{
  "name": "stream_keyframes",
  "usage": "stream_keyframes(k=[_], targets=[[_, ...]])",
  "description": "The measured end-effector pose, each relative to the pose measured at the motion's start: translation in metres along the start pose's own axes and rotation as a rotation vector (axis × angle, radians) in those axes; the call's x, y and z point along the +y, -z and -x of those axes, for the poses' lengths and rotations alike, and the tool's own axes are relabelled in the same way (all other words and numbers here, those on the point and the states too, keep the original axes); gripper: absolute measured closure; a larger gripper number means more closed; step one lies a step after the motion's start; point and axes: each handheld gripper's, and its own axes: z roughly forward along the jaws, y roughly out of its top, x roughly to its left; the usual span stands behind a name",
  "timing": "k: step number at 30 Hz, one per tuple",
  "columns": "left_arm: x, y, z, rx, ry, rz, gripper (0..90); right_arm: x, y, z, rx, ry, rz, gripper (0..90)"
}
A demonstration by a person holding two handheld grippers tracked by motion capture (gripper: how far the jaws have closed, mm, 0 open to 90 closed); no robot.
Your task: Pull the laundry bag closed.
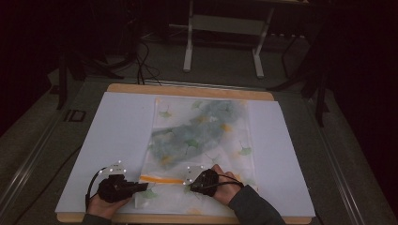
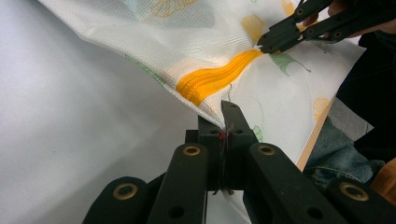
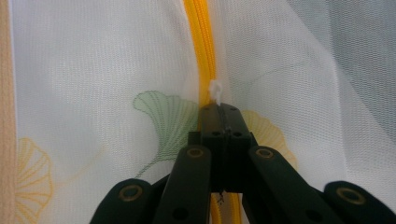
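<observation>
A white mesh bag (image 1: 234, 140) printed with ginkgo leaves lies flat on the table, with a grey-blue garment (image 1: 199, 129) inside it. An orange zipper (image 1: 162, 179) runs across its near end. My left gripper (image 1: 143, 187) is shut on the bag's edge (image 2: 205, 105) at the zipper's left end, lifting the mesh (image 2: 187, 42) a little. My right gripper (image 1: 188, 184) is shut on the white zipper pull (image 3: 215, 89), with the orange zipper (image 3: 201, 51) running straight ahead of the jaws. In the left gripper view the right gripper (image 2: 262, 45) pinches the far end of the visible zipper (image 2: 219, 77).
A white sheet (image 1: 117, 136) covers the wooden table, whose front edge (image 1: 187, 219) is just below my hands. Beyond the table stand white frame legs (image 1: 188, 47) and cables (image 1: 145, 61) on a dark floor. A sleeve (image 1: 256, 208) enters at the bottom right.
</observation>
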Motion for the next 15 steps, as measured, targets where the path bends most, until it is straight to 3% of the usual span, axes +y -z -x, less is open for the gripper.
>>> stream_keyframes(k=[15], targets=[[0.0,0.002,-0.002,0.006,0.006,0.008,88.6,-0.01,0.007,0.002,-0.021,-0.01,-0.01,90.0]])
